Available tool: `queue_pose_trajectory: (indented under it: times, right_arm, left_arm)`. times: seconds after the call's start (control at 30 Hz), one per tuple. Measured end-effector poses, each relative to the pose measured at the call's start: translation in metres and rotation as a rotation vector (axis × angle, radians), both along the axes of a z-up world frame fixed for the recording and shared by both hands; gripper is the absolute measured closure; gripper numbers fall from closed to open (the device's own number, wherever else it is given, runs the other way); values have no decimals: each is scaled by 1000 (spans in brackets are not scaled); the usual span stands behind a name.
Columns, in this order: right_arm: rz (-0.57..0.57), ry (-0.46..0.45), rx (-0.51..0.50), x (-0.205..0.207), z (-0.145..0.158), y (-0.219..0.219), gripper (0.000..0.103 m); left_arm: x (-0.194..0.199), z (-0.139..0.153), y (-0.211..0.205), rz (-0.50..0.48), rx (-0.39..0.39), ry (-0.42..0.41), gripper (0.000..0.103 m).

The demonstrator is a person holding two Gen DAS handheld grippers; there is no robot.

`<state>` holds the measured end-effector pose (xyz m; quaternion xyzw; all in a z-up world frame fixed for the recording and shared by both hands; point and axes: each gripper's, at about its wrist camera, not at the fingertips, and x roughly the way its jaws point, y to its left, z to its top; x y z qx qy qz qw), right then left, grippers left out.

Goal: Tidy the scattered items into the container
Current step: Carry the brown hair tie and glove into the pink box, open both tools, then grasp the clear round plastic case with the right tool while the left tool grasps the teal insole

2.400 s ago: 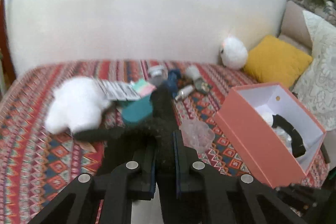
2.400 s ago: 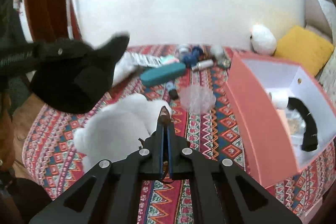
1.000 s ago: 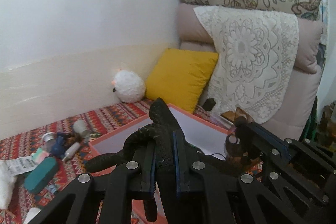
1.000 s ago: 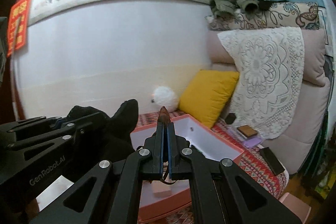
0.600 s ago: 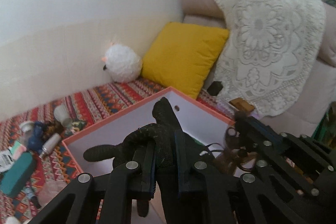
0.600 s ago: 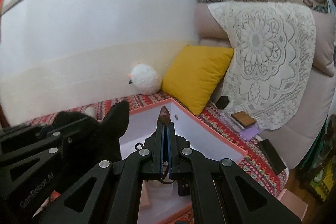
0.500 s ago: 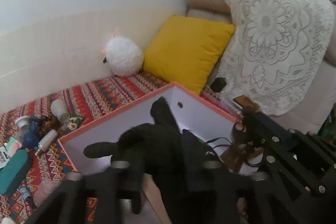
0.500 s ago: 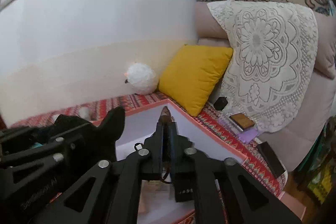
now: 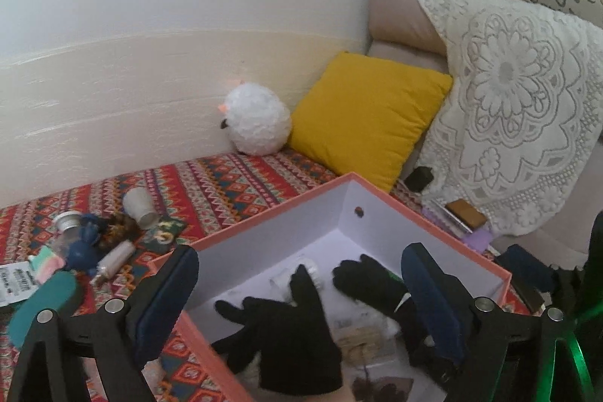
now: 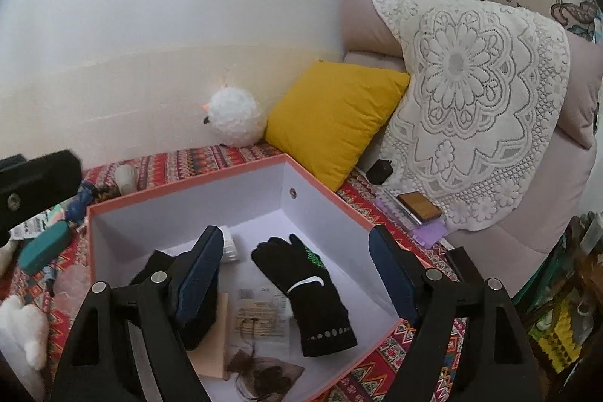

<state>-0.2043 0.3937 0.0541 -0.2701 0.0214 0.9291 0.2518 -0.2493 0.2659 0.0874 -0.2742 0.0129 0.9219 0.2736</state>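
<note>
Orange box [image 10: 324, 187] at lower centre, white inside, holding two black gloves [image 10: 309, 289] [image 9: 286, 338], a white roll [image 10: 228, 243], a paper slip [image 10: 262, 315] and a brown hair clump [image 10: 264, 375]. Fingers of left gripper [image 9: 301, 292] and right gripper [image 10: 294, 270] spread wide above it, gripping nothing. Left of frame, on the patterned bedspread [image 9: 233, 183]: teal case [image 9: 41, 304], small bottles [image 9: 113, 257].

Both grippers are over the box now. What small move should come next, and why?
Probably lift the left gripper up and swing it back toward the scattered items. Both grippers stand open and empty, the right gripper too, and two black gloves already lie inside the orange box. A teal case and small bottles still lie on the patterned cover.
</note>
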Motion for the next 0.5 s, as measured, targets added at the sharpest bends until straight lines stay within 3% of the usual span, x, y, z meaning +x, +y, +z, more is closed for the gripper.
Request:
queue_pose_trajectory:
  times: [0.2, 0.5]
  right_arm:
    - [47, 39, -5, 5, 20, -40, 20]
    - [273, 39, -63, -13, 29, -140, 20]
  left_arm:
    - [11, 14, -54, 82, 3, 16, 11]
    - [19, 9, -171, 254, -26, -9, 9]
